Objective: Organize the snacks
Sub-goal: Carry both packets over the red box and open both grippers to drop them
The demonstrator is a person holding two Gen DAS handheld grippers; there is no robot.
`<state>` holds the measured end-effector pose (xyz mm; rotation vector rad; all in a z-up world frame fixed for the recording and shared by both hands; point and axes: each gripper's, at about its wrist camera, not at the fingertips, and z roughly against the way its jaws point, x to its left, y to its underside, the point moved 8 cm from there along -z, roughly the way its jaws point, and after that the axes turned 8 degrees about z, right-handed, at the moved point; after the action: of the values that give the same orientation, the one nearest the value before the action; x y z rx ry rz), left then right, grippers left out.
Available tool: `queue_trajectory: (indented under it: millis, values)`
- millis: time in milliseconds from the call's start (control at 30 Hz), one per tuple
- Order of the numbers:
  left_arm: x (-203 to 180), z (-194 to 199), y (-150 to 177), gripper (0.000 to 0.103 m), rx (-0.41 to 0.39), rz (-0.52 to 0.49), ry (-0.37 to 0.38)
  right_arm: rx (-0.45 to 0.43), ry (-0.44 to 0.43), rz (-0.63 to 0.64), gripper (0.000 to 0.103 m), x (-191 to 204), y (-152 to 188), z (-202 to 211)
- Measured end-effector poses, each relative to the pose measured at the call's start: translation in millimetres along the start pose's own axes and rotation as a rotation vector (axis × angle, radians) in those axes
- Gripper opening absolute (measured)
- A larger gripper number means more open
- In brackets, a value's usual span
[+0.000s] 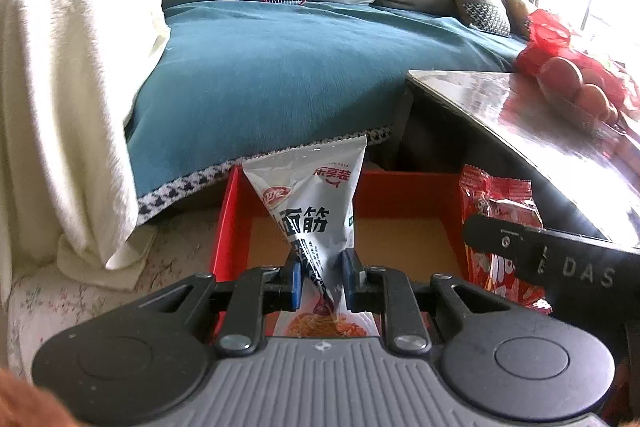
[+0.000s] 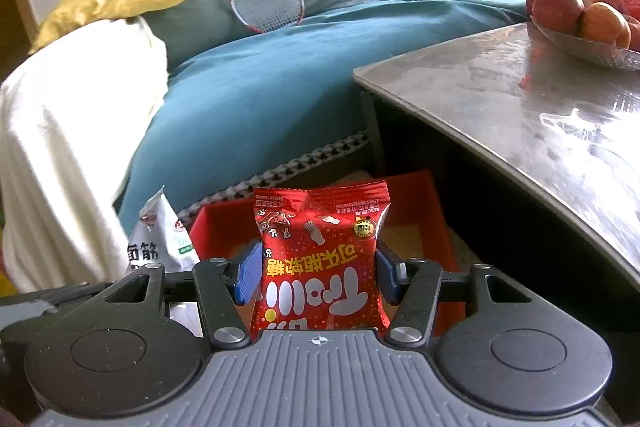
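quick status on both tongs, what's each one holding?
Left tongs: shut on the white snack packet.
Right tongs: shut on the red candy packet.

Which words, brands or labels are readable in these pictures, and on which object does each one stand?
"面筋": white snack packet, held in the left gripper.
"乐享装": same packet, red band near its top.
"可乐瓶软糖", seen upside down: red candy packet, held in the right gripper.
"DAS": black arm of the other gripper.
All smaller print on both packets: too small to read.
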<state>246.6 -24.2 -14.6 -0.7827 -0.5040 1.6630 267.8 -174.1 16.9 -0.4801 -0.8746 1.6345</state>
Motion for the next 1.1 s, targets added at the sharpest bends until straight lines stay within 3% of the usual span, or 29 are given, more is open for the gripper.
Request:
queue_trajectory:
  millis: [533,933,1100]
  values:
    - [-7,-66,-13,0.015,0.043,-0.046,-0.056,0.101,0.057,-0.014,0.064,-25,1,-75]
    - [-3,-101,5,0.015,0.114,-0.064,-0.086,0.198,0.109,0.017,0.065,-33,21,-121]
    - [3,-106,11,0.015,0.146,-0.062,-0.096,0.196,0.125,0.056,0.069,-27,21,-126]
